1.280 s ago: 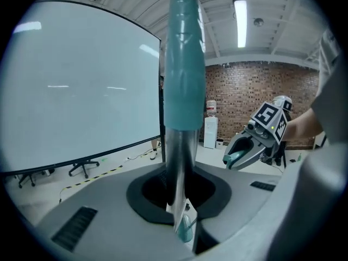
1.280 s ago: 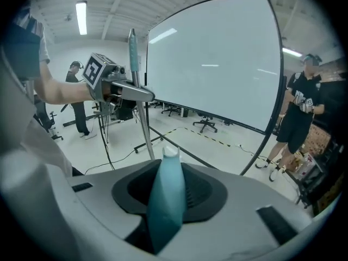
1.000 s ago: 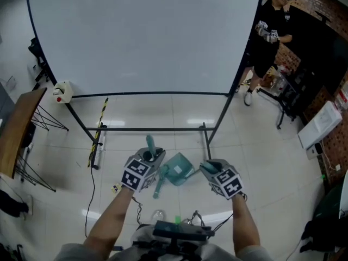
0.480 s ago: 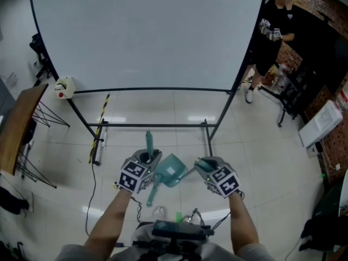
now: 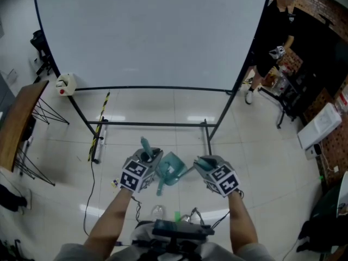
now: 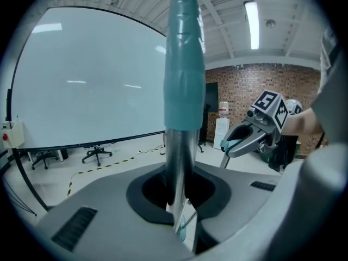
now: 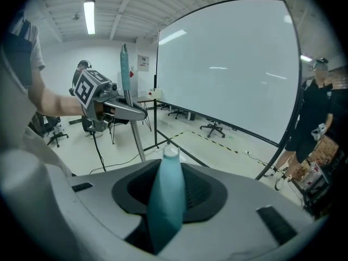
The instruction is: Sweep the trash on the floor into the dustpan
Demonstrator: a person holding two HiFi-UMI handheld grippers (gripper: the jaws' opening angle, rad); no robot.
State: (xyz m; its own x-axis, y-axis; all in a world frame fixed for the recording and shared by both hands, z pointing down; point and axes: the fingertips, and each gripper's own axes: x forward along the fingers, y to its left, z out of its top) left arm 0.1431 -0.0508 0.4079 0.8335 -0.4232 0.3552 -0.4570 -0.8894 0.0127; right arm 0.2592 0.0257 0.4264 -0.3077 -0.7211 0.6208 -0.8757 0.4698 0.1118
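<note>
The left tool (image 5: 150,156) clamps the teal-gripped metal broom shaft (image 6: 184,80) upright and the right tool (image 5: 201,163) grips the teal plastic dustpan (image 5: 173,170) by its handle, evidently readying both for the sweep.

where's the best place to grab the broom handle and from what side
Grip the bare metal shaft just below the teal sleeve, fingers closing across it from the side. The pole is thin, round and near upright, so a crosswise clamp seats it; the left gripper holds it so now.

We count a left gripper (image 5: 149,156) and a right gripper (image 5: 202,163), one broom (image 5: 144,143), one dustpan (image 5: 172,170), one screen (image 5: 147,37), one person (image 5: 277,37) far right.
</note>
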